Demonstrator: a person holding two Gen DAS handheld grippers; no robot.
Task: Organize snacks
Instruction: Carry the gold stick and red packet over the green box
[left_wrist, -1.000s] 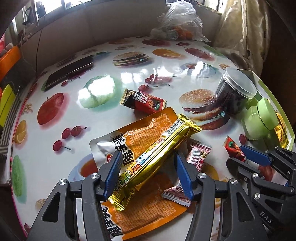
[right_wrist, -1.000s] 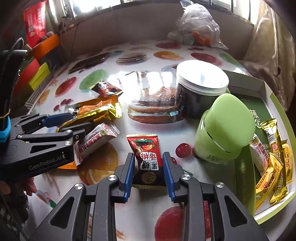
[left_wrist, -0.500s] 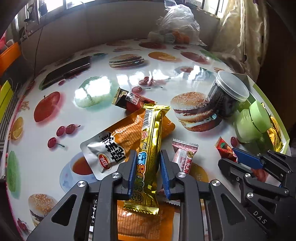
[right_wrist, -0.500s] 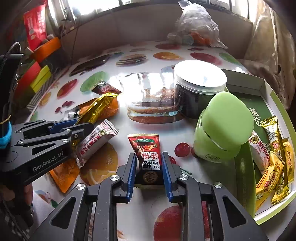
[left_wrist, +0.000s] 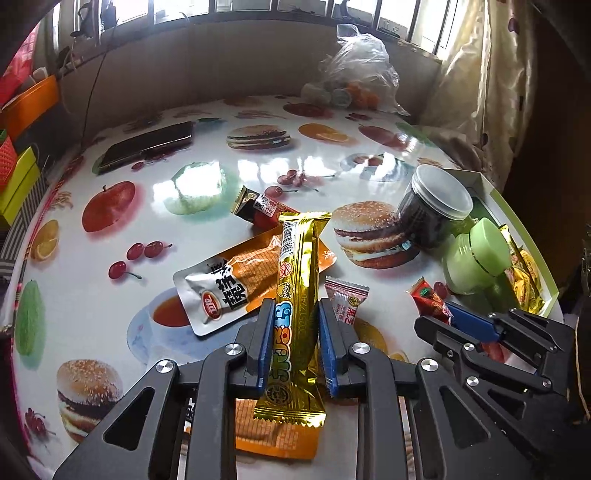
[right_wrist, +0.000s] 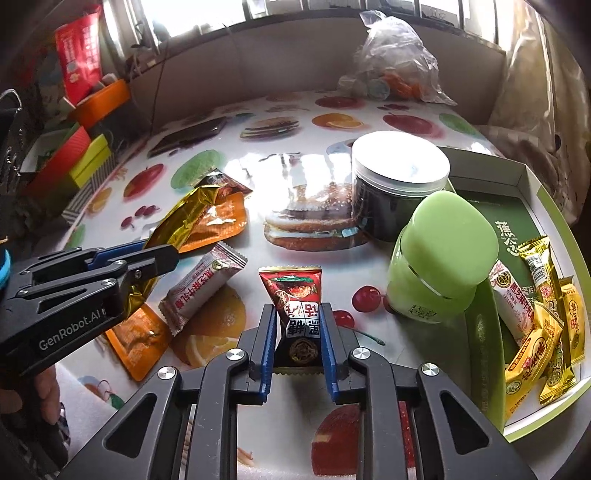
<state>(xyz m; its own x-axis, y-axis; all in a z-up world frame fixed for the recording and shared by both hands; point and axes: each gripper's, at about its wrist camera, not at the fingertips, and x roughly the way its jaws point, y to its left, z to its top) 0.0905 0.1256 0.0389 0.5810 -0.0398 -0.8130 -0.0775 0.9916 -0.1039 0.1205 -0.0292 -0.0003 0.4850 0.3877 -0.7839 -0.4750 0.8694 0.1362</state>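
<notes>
My left gripper (left_wrist: 293, 312) is shut on a long gold snack bar (left_wrist: 297, 273) and holds it lifted above an orange flat packet (left_wrist: 236, 280). My right gripper (right_wrist: 297, 317) is shut on a small red-and-black candy packet (right_wrist: 293, 291) and holds it just above the table. A pink-and-white candy (right_wrist: 203, 286) lies between the two grippers. Another red-black packet (left_wrist: 258, 208) lies further back. A green-rimmed box (right_wrist: 532, 206) at the right holds several yellow snack packets (right_wrist: 535, 343).
A dark jar with a clear lid (right_wrist: 399, 184) and a pale green container (right_wrist: 443, 254) stand by the box. A phone (left_wrist: 147, 146) and a plastic bag (left_wrist: 354, 74) lie at the back. Coloured boxes (right_wrist: 81, 155) sit at the left edge.
My left gripper has closed on the gold bar and lifted it, turning it from slanted to straight along the fingers. My right gripper has raised the red-black packet slightly.
</notes>
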